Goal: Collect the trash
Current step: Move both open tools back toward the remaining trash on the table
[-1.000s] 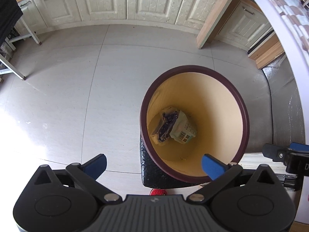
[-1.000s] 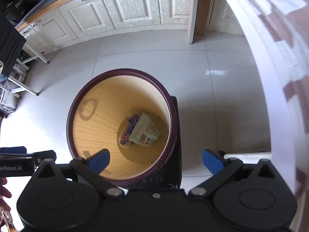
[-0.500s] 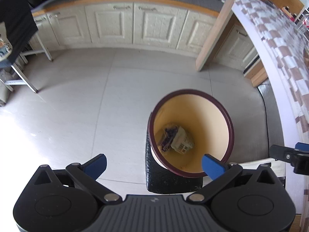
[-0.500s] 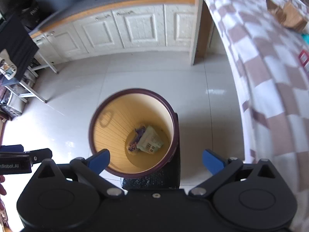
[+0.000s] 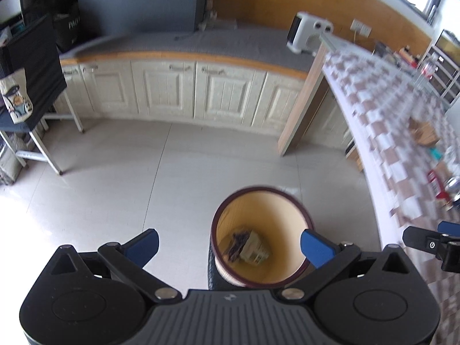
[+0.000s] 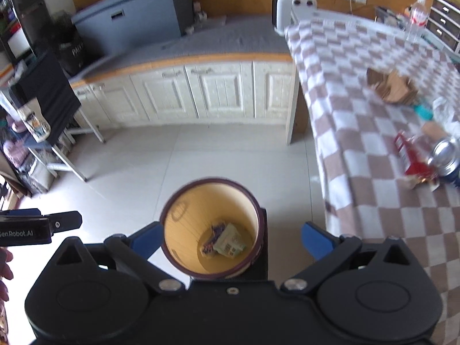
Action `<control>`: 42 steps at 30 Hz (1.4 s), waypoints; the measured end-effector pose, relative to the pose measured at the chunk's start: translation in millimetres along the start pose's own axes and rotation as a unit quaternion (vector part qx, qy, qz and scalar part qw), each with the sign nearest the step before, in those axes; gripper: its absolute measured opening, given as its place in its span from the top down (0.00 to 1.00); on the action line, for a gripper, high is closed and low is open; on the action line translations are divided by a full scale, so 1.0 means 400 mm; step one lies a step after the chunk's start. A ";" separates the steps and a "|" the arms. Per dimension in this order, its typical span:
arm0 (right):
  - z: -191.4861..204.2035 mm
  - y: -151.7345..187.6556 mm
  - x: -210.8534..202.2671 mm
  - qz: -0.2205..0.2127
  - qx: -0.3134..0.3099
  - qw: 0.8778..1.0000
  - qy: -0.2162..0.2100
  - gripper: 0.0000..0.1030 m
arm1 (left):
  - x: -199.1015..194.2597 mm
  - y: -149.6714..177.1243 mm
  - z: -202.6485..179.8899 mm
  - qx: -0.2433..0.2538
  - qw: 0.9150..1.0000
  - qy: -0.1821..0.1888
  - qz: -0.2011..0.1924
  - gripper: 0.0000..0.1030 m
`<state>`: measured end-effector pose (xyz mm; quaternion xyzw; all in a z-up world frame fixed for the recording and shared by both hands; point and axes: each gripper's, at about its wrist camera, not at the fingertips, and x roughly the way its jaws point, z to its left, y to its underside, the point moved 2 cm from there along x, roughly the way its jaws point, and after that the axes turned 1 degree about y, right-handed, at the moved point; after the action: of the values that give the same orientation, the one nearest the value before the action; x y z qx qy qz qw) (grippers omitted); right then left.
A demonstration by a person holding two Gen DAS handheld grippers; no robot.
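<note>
Both the left tongs (image 5: pixel 228 243) and the right tongs (image 6: pixel 230 241) hung spread wide and empty above the bin (image 6: pixel 184 201), where a carton (image 6: pixel 230 243) and a wrapper (image 6: pixel 211 237) lay. Beyond the right tongs, a can (image 6: pixel 444 155) and a red packet (image 6: pixel 411 156) sat on the checkered desk (image 6: pixel 359 115).

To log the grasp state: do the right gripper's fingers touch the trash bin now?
Apart. The right wrist view shows the right gripper open and empty, well above the trash bin.
</note>
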<state>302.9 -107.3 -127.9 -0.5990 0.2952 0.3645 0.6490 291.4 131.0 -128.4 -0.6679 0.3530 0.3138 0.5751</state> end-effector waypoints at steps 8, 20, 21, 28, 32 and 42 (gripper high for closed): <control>-0.033 -0.026 -0.138 -0.074 0.002 0.997 0.006 0.00 | -0.111 -0.034 -0.081 0.010 0.998 0.016 -0.058 0.00; -0.197 -0.013 -0.349 -0.170 0.026 0.984 0.033 0.00 | -0.220 -0.058 -0.309 0.046 0.988 0.062 -0.134 0.00; -0.216 -0.011 -0.364 -0.176 0.029 0.983 0.036 0.00 | -0.226 -0.056 -0.333 0.051 0.987 0.064 -0.137 0.00; -0.365 0.023 -0.463 -0.206 0.050 0.975 0.063 0.00 | -0.247 -0.028 -0.478 0.071 0.983 0.081 -0.146 0.00; -0.453 0.050 -0.499 -0.213 0.064 0.972 0.077 0.00 | -0.252 -0.010 -0.565 0.080 0.981 0.090 -0.152 0.00; -0.665 0.110 -0.513 -0.211 0.075 0.971 0.088 0.00 | -0.223 0.030 -0.781 0.098 0.980 0.106 -0.138 0.00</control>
<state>166.0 -395.0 -13.3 -0.6273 0.2440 0.1422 0.7257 236.1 -169.4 -17.1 -0.6802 0.3453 0.1232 0.6347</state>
